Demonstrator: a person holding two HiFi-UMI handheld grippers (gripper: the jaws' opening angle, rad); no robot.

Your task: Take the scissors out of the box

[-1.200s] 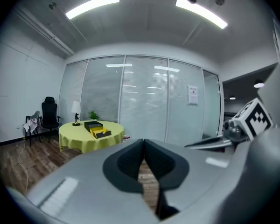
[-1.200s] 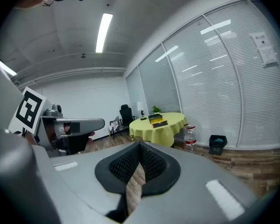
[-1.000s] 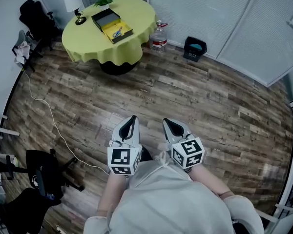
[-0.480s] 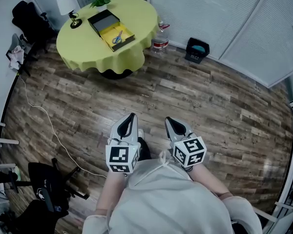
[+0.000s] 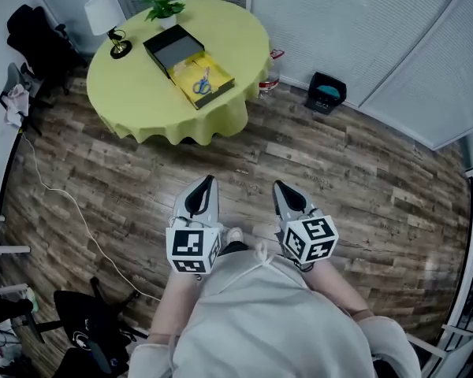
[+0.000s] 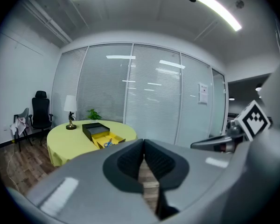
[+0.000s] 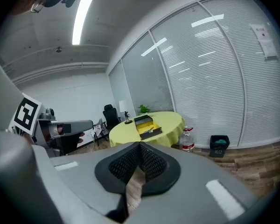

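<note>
Blue-handled scissors [image 5: 202,81] lie in the yellow-lined half of an open black box [image 5: 181,53] on a round table with a yellow cloth [image 5: 142,93], far ahead across the wooden floor. My left gripper [image 5: 207,183] and right gripper [image 5: 281,188] are held side by side in front of the person's body, well short of the table. Both are shut with nothing between the pads. In the left gripper view the box [image 6: 99,133] and scissors [image 6: 108,143] show small beyond my left gripper [image 6: 143,143]. The right gripper view shows the box [image 7: 147,125] past my right gripper [image 7: 140,145].
A white lamp [image 5: 103,20] and a potted plant [image 5: 164,8] stand on the table's far side. A water bottle [image 5: 273,75] and a black bin [image 5: 326,94] sit right of the table. Black chairs [image 5: 33,36] stand at left, and a cable [image 5: 59,191] runs over the floor.
The person has walked forward: the table and box are nearer and lower in the head view. Both grippers stay shut and side by side.
</note>
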